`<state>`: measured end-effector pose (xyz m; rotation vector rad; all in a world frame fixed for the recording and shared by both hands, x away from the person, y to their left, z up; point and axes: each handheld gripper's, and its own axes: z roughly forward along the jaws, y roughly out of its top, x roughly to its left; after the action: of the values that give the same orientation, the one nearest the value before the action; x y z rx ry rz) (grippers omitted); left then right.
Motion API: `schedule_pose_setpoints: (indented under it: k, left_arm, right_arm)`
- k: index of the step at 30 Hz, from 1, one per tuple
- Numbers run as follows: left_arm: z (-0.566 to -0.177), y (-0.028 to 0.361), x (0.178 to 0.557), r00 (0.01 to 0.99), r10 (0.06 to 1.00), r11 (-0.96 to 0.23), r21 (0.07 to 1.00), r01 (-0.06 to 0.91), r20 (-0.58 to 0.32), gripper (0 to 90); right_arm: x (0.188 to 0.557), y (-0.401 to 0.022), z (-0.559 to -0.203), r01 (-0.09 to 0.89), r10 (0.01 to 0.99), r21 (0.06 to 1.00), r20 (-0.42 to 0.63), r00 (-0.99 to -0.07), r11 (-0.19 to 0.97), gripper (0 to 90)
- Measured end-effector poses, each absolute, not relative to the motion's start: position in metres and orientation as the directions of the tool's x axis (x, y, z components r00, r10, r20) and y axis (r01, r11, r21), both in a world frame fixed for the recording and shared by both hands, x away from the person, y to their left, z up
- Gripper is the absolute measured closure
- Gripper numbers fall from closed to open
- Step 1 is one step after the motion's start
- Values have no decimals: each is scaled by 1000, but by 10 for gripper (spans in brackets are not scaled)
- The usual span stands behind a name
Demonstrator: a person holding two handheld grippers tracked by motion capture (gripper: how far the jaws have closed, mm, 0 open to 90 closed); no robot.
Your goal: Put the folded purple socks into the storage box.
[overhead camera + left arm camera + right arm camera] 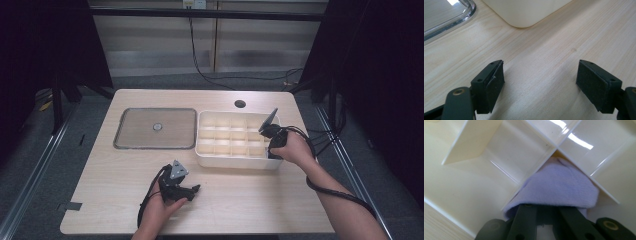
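A cream box [235,161] split into several compartments stands on the wooden table at the right of centre. My right gripper [267,137] reaches down into a compartment at the box's right end. In the right gripper view a white knitted cloth [564,185] is bunched in one compartment, and my right gripper [545,208] is shut on its near edge. The cloth hides the jaw tips. My left gripper [194,189] lies low over the table in front of the box. Its jaws stand wide apart with bare wood between them [540,80].
A clear flat lid [140,132] with a small round knob lies left of the box, its rim [454,21] near the left gripper. The box's rounded front corner [524,15] is just ahead of the left jaws. A cable hole [240,104] sits behind the box.
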<state>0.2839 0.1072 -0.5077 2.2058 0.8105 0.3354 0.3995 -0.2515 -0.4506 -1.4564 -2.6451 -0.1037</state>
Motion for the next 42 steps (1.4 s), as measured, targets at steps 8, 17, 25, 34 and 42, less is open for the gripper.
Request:
schedule_pose_setpoints:
  k: [8, 17, 25, 34, 42]
  left_arm:
    - [-508, 107, 284, 765, 644, -519, 728, 449, -12, 218]
    - [-508, 107, 284, 760, 650, -508, 733, 453, -19, 219]
    - [-508, 107, 284, 760, 650, -508, 734, 452, -18, 218]
    - [-508, 106, 283, 759, 651, -504, 734, 456, -24, 219]
    - [-508, 106, 283, 758, 651, -504, 734, 456, -24, 218]
  right_arm:
    - [400, -256, -446, 849, 835, 15, 170, -523, 528, 900]
    - [400, -258, -434, 848, 835, 27, 167, -525, 529, 872]
    - [402, -260, -423, 849, 835, 36, 160, -526, 527, 840]
    - [402, -262, -412, 852, 838, 46, 157, -522, 522, 816]
    - [401, -268, -403, 856, 842, 68, 159, -516, 513, 749]
